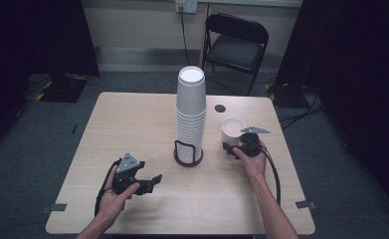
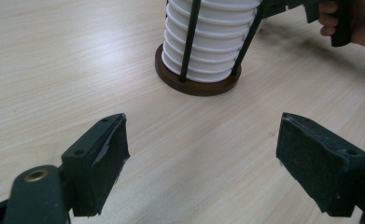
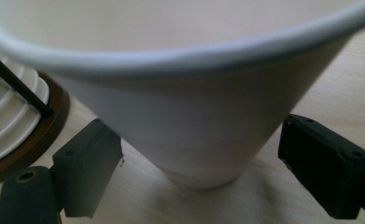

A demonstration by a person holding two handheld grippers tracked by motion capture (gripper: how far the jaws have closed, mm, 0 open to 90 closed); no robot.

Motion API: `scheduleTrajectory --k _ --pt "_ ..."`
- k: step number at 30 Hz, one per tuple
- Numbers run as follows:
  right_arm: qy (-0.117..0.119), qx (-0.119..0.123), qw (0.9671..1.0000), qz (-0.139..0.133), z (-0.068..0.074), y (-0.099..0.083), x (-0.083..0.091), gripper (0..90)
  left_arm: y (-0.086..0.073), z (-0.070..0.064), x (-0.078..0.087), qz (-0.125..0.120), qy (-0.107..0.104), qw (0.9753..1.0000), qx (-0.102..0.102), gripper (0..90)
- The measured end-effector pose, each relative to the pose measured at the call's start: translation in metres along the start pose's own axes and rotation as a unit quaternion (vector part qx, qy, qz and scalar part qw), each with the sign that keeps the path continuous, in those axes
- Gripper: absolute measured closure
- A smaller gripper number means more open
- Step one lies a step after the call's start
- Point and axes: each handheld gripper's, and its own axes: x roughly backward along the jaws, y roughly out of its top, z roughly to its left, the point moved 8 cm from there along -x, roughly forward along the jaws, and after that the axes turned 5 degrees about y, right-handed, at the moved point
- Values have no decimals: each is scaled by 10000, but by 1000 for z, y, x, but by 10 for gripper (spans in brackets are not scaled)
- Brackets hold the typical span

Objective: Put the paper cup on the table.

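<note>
Right gripper (image 1: 230, 148) sits toward the right edge of the table (image 1: 132, 124), its jaws spread on either side of a single white paper cup (image 1: 232, 130) that stands upright with its mouth open. The right gripper view (image 3: 199, 172) settles what the high view cannot: both black pads stand just off the cup's (image 3: 194, 126) tapered wall near its base, a thin gap on each side, so nothing is pinched. That view also catches the cup's rolled rim close up, and at its left edge a slice of the dark wooden base (image 3: 40, 135) of the cup holder.

From above, the holder (image 1: 188, 154) stands near the middle of the table, just left of the lone cup, and carries a tall stack of cups (image 1: 191, 107) turned mouth down, rising well above its black wire frame. A small dark round hole (image 1: 220, 108) shows in the tabletop beyond the single cup.

Left gripper (image 1: 152, 183) rests near the front left part of the table, held low, well apart from the holder. Its own view (image 2: 201, 158) shows its jaws wide apart over bare wood with nothing between them, pointing at the stack's ribbed rims (image 2: 208, 42) and the round base (image 2: 196, 86). In the top right corner of that view are the fingers of the person's right hand (image 2: 357, 23) on the other gripper.
</note>
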Motion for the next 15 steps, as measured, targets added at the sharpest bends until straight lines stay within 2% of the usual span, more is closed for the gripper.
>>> scheduleTrajectory --k 4,6,12,15 --pt "-62 -48 10000 9 1 1 7 133 1 2 -1 -5 48 10000 50 166" --pt "-55 15 10000 28 5 1 11 134 1 4 -1 -8 102 9999 93 165" --pt "-40 69 10000 -46 12 0 27 133 1 6 0 -21 130 9999 22 166" --pt "-97 116 9998 -122 16 0 41 135 2 6 -1 -13 137 9999 5 167"
